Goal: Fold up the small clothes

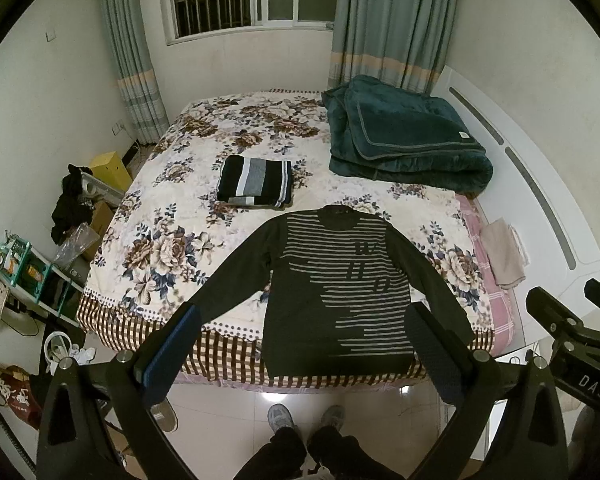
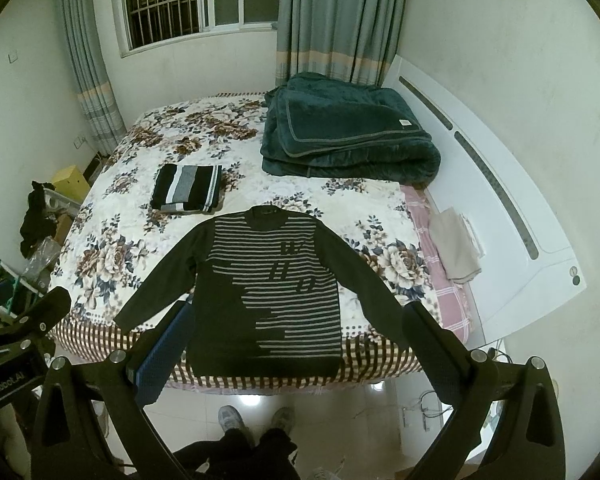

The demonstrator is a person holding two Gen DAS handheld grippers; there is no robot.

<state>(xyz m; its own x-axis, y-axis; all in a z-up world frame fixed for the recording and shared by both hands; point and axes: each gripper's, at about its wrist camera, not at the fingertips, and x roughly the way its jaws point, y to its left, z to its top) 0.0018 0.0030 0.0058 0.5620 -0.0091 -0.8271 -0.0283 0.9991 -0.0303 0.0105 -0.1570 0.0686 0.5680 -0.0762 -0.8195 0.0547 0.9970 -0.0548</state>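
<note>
A dark long-sleeved sweater with grey stripes [image 1: 340, 292] lies flat, sleeves spread, at the near edge of the floral bed [image 1: 172, 208]; it also shows in the right wrist view [image 2: 272, 292]. A folded black, grey and white striped garment [image 1: 256, 186] lies behind it to the left, also in the right wrist view [image 2: 188, 190]. My left gripper [image 1: 304, 340] is open and empty, held above the floor before the bed's edge. My right gripper [image 2: 292, 340] is open and empty beside it.
A folded teal blanket [image 1: 404, 140] sits at the back right of the bed. A beige cloth [image 1: 504, 256] lies on the pink sheet by the white headboard [image 1: 540, 184]. Clutter, boxes and a shelf [image 1: 40, 272] stand left. The person's feet [image 1: 304, 420] are on the tile floor.
</note>
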